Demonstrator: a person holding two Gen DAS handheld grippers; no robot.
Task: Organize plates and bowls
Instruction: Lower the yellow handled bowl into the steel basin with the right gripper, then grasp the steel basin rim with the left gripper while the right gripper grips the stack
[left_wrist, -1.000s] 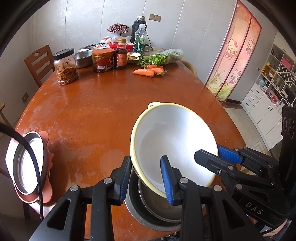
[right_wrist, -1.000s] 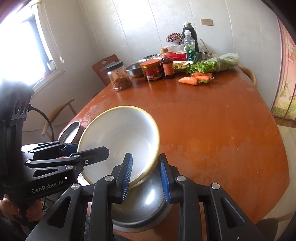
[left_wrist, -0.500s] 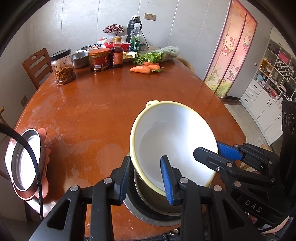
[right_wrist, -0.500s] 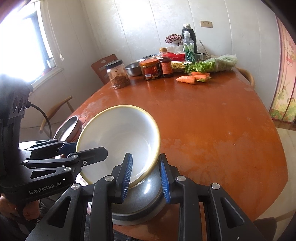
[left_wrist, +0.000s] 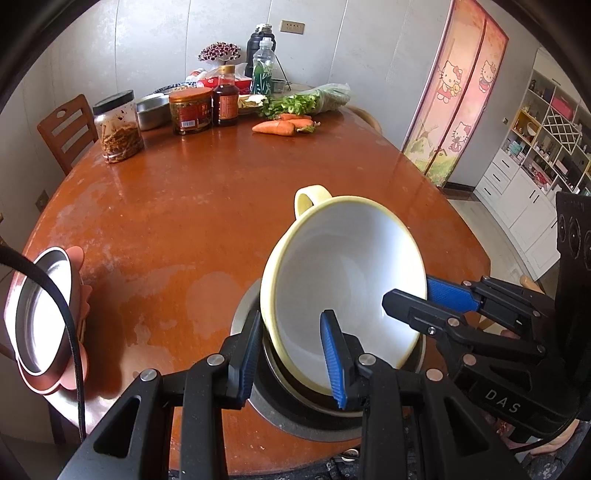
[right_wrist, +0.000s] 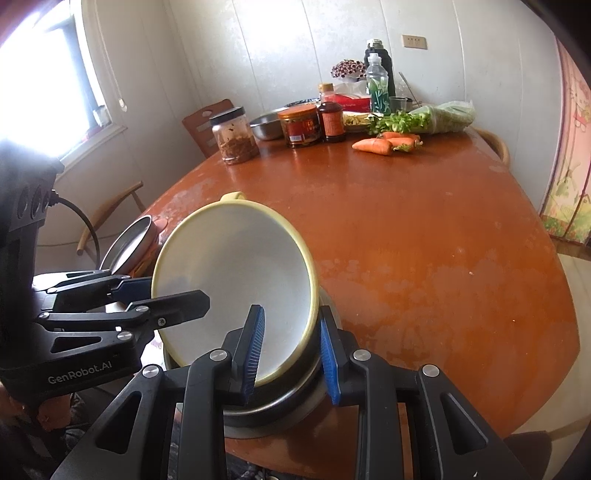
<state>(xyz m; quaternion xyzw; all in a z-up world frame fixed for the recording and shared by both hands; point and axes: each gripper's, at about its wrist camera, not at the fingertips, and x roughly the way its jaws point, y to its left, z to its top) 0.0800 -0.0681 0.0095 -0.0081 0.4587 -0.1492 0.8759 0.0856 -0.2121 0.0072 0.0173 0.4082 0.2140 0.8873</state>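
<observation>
A white bowl (left_wrist: 343, 280) with a yellow rim and a loop handle hangs tilted over a stack of metal dishes (left_wrist: 295, 417) at the table's near edge. My left gripper (left_wrist: 291, 358) is shut on the bowl's near rim, one blue pad inside and one outside. From the right, my right gripper (left_wrist: 424, 302) clamps the opposite rim. In the right wrist view the bowl (right_wrist: 232, 269) sits in my right gripper (right_wrist: 291, 354), my left gripper (right_wrist: 159, 295) grips it from the left, and the metal dishes (right_wrist: 273, 410) lie beneath.
A metal dish on pink plates (left_wrist: 40, 314) overhangs the left table edge. Jars (left_wrist: 118, 129), bottles, a steel bowl, greens and carrots (left_wrist: 280, 127) crowd the far end of the brown table (left_wrist: 177, 206). A wooden chair (left_wrist: 62, 129) stands at far left.
Both grippers keep their hold. The bowl has tipped up slightly, and its handle now shows in the right wrist view.
</observation>
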